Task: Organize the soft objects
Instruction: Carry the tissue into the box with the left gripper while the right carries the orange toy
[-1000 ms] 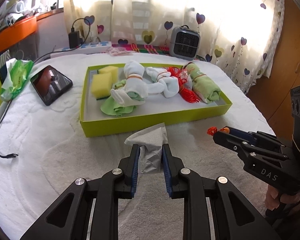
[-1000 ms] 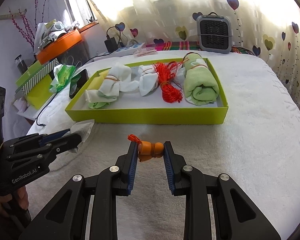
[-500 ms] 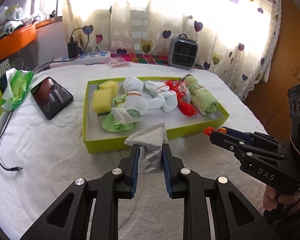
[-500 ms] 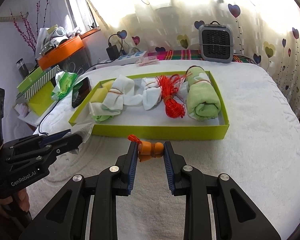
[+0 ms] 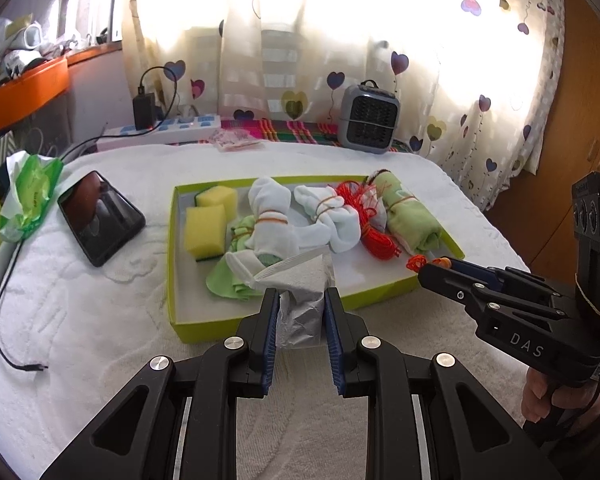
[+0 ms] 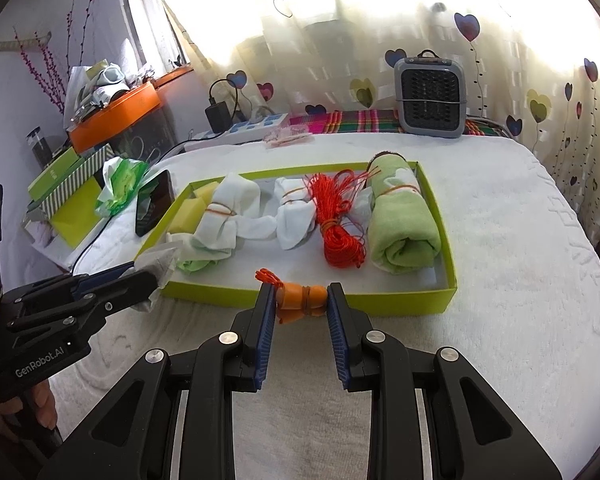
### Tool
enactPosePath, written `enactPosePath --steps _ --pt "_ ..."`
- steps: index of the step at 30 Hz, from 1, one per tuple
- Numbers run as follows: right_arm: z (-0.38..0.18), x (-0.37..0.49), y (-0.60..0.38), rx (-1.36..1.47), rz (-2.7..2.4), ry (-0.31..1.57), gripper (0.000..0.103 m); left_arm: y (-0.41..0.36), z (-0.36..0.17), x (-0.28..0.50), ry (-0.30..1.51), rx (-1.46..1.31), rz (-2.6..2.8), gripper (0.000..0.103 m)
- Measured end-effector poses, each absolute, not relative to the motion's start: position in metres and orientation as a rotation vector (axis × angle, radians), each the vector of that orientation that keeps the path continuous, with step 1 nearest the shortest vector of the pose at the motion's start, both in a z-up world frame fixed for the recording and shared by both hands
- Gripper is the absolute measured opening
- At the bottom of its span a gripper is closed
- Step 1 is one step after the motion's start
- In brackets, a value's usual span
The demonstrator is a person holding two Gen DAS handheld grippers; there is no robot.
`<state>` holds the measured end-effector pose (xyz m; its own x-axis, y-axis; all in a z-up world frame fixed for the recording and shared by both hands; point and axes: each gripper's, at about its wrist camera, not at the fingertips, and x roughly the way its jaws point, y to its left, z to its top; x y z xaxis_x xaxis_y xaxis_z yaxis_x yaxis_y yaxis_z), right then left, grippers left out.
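Crinkled grey tissue (image 5: 302, 300) in left tongs (image 5: 302, 312); knobbly orange bundle (image 6: 300, 298) in right tongs (image 6: 300, 308).

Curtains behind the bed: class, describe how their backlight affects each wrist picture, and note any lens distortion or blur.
Left wrist view: the curtains blow out to white, and the left tool gripping the grey tissue looks dark. Right wrist view: the same glare washes the top, yet the green tray stays sharp. Both views: the fisheye bends the white bedspread edges and darkens the corners; no obvious motion blur.
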<state>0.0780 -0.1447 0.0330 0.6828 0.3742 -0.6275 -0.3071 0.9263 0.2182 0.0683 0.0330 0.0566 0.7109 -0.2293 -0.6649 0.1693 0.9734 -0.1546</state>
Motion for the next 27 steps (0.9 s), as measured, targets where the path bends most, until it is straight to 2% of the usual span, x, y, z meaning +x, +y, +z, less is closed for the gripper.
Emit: enactPosePath --steps 27 --pt "0.026 0.119 -0.135 0.085 0.389 0.764 0.027 0.025 0.039 0.11 0.806 -0.082 -0.216 0.021"
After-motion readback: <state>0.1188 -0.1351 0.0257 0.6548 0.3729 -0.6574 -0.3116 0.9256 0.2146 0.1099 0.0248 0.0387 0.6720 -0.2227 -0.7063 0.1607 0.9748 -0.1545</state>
